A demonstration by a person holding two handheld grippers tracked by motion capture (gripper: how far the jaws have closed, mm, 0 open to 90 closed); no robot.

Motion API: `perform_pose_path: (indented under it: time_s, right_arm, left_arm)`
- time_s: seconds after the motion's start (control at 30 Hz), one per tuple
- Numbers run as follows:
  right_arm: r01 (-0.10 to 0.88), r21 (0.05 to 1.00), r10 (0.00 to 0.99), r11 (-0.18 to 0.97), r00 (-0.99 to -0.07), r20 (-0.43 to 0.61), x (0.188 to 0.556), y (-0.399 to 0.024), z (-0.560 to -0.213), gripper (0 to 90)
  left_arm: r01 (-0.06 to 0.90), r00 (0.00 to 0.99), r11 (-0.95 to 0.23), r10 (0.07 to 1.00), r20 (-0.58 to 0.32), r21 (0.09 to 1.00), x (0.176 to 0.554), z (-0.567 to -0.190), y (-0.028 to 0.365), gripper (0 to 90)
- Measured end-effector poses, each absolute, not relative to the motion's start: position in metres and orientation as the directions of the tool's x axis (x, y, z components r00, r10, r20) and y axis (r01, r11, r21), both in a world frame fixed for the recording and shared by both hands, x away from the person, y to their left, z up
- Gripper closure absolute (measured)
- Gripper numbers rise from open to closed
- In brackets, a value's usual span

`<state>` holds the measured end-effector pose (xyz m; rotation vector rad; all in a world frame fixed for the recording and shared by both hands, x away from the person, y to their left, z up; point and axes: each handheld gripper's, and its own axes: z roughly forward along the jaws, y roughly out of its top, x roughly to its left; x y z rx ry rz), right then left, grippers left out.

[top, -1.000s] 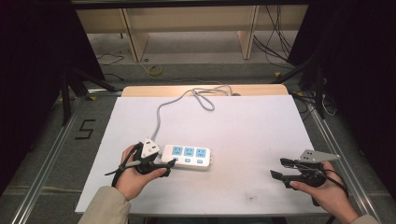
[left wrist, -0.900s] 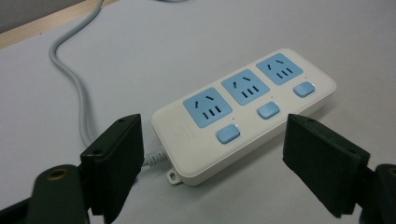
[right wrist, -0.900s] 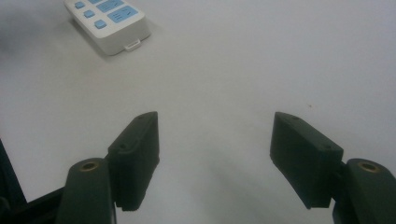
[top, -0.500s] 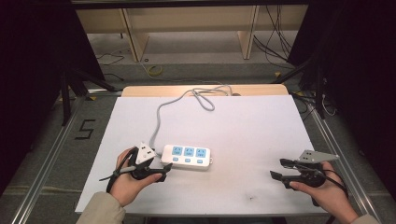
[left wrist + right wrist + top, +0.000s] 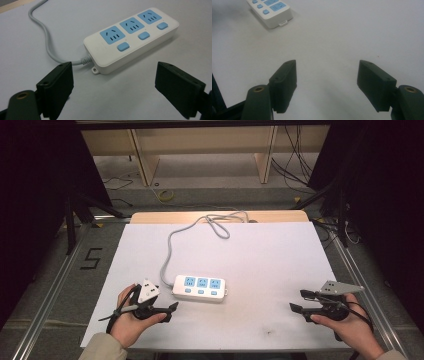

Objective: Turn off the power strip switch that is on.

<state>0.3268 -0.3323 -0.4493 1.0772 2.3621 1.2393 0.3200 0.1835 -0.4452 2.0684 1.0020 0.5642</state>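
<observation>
Power strip (image 5: 199,287) lies flat near the table's (image 5: 280,250) centre, sockets up, cord (image 5: 172,247) trailing far. Left gripper (image 5: 170,309), jaws wide, aims at its cord end; right gripper (image 5: 296,301), wide and empty, idles well apart.

The power strip (image 5: 199,288) lay on the table (image 5: 270,255), a little toward seven o'clock of its centre, long axis running nine to three. Its cable (image 5: 172,247) left the nine o'clock end and ran toward twelve, looping at the far edge. The left gripper (image 5: 170,308) sat near the strip at its seven o'clock, on the near edge. The right gripper (image 5: 299,301) sat well apart at the strip's four o'clock, by the table's near right corner.
</observation>
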Motion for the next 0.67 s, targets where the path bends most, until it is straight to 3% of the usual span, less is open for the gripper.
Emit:
perform_pose_path:
  time_s: [0.67]
  right_arm:
    - [0.493, 0.788, 0.71, 0.368, -0.696, 0.105, 0.3269, -0.3313, -0.4512, 32.2]
  left_arm:
    - [0.445, 0.589, -0.416, 0.803, 0.091, 0.793, 0.3137, -0.4498, 0.1881, 15.5]
